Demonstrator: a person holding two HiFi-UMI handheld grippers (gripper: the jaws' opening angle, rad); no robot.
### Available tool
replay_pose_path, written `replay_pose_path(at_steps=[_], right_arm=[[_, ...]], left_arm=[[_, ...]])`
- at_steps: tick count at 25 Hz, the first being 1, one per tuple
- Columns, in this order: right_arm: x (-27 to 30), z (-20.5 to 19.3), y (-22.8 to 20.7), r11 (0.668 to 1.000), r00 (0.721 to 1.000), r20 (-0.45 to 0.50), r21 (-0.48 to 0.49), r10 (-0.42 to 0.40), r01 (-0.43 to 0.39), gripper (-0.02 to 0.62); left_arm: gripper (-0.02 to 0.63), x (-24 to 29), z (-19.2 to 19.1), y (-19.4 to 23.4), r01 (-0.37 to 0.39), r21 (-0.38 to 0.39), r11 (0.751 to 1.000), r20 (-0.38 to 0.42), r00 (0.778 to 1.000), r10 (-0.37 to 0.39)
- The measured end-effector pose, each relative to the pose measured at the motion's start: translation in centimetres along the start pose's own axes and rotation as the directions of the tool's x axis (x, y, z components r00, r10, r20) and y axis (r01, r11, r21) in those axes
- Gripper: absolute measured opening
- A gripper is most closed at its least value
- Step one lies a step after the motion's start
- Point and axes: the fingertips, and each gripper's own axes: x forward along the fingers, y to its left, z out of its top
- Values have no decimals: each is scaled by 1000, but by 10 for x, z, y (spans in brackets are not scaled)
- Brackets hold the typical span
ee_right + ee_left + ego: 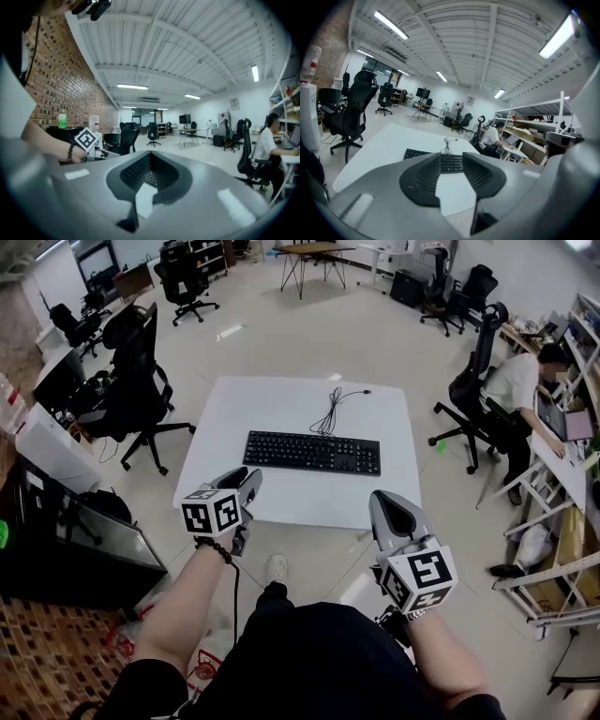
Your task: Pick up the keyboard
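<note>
A black keyboard (311, 452) lies flat across the middle of a white table (281, 399), its black cable (333, 409) trailing toward the far edge. My left gripper (249, 476) hovers over the table's near left edge, short of the keyboard. It is open, and in the left gripper view (451, 158) the keyboard (417, 153) shows past the gap with nothing between the jaws. My right gripper (382, 499) hangs just off the near right edge and is shut, its tips meeting in the right gripper view (149, 158), holding nothing.
A black office chair (141, 371) stands left of the table, another (478, 381) to its right. A person (520, 381) sits at a desk on the far right beside shelving (562, 577). A dark cabinet (66, 540) is at my left.
</note>
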Motion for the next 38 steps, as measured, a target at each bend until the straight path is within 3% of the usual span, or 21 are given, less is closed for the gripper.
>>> replay_pose_path(at_steps=[9, 16, 24, 32, 38], right_arm=[[99, -9, -30, 995, 994, -77, 59, -73, 77, 2], [163, -22, -44, 986, 984, -135, 98, -121, 135, 2], [196, -33, -63, 972, 969, -175, 129, -174, 198, 2], [207, -39, -71, 964, 962, -197, 152, -188, 220, 2], [210, -51, -72, 951, 959, -218, 208, -183, 229, 3]], left_arm=[[124, 99, -9, 127, -61, -162, 985, -183, 983, 31], [133, 163, -35, 188, -68, -236, 969, -351, 936, -20], [137, 194, -65, 206, -52, -311, 949, -465, 879, -104], [135, 193, -67, 203, -41, -335, 941, -475, 870, -131], [110, 178, -41, 188, -4, -353, 936, -430, 889, -158]])
